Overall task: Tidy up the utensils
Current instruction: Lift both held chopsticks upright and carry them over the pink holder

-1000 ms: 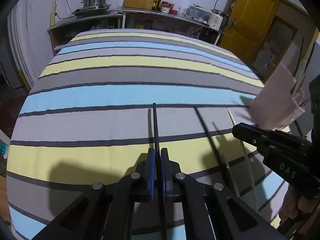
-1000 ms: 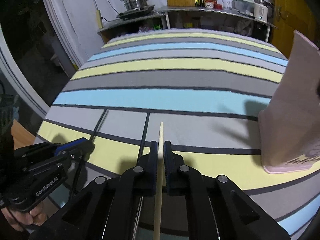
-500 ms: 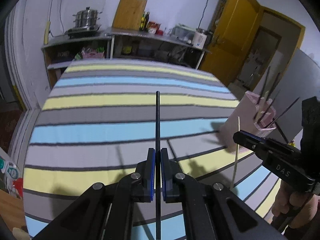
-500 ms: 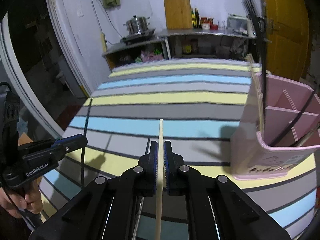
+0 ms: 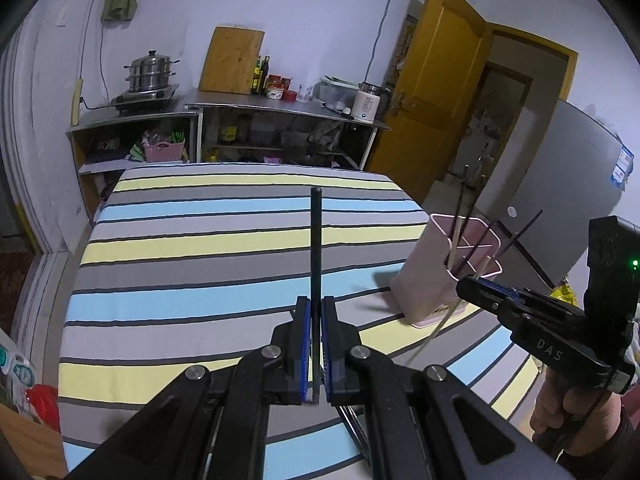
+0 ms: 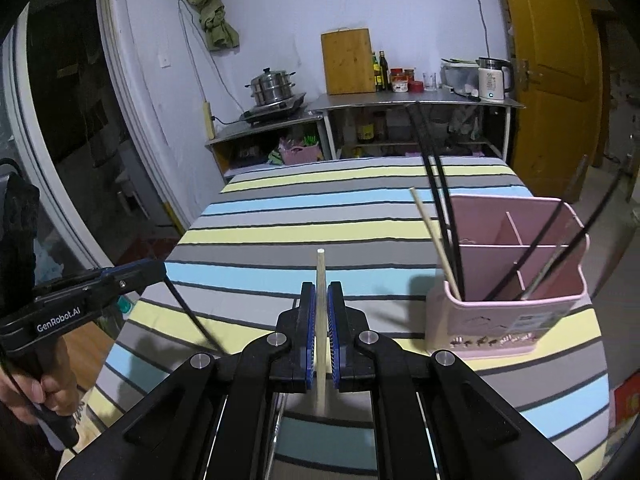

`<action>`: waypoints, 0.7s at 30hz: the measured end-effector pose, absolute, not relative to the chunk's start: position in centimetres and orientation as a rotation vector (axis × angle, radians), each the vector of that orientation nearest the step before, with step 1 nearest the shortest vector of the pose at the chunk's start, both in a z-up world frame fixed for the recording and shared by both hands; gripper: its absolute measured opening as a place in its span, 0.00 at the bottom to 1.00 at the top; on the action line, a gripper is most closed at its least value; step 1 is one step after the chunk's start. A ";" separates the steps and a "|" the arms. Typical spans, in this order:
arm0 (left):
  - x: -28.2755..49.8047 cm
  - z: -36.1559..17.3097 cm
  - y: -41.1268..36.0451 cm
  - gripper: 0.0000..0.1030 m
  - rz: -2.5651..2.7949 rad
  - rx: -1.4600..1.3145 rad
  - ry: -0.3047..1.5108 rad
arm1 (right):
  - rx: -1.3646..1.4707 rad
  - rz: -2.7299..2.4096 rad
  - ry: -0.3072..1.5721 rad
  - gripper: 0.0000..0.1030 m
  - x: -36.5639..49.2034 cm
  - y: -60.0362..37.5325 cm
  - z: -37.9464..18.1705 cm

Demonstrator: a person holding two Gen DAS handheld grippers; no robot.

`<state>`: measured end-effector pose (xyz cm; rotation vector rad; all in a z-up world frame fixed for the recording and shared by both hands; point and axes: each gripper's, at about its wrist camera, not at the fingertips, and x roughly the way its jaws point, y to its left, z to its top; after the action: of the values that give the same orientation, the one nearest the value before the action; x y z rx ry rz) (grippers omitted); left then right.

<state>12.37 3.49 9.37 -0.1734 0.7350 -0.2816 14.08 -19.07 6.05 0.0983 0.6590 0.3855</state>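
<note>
table covered by a striped cloth, bands of yellow, grey and light blue with thin dark lines between. pink utensil holder stands upright on the cloth near the right edge of the table, divided into compartments, with black and pale chopsticks leaning inside. in the left wrist view the same holder sits at the table's right side on a grey and yellow band. rest of the cloth visible in both views shows only stripes and shadows.

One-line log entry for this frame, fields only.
left gripper: shut on black chopstick | right gripper: shut on wooden chopstick | pink holder: upright on table, chopsticks inside
</note>
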 end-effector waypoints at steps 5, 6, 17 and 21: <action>11.8 9.4 3.4 0.05 -0.290 -0.177 0.746 | 0.103 0.374 0.654 0.06 13.0 -19.8 6.3; 11.7 9.4 3.4 0.05 -0.292 -0.177 0.747 | 0.104 0.372 0.653 0.06 12.9 -20.1 6.3; 10.6 12.1 0.6 0.05 -0.370 -0.166 0.716 | 0.122 0.338 0.607 0.06 11.3 -22.4 7.8; 11.2 13.2 -1.9 0.05 -0.423 -0.161 0.705 | 0.135 0.310 0.579 0.06 10.8 -24.2 8.9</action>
<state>11.19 -1.87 13.17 -0.1607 0.7055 -0.4230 10.80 -24.16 8.91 0.1348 0.5794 0.3096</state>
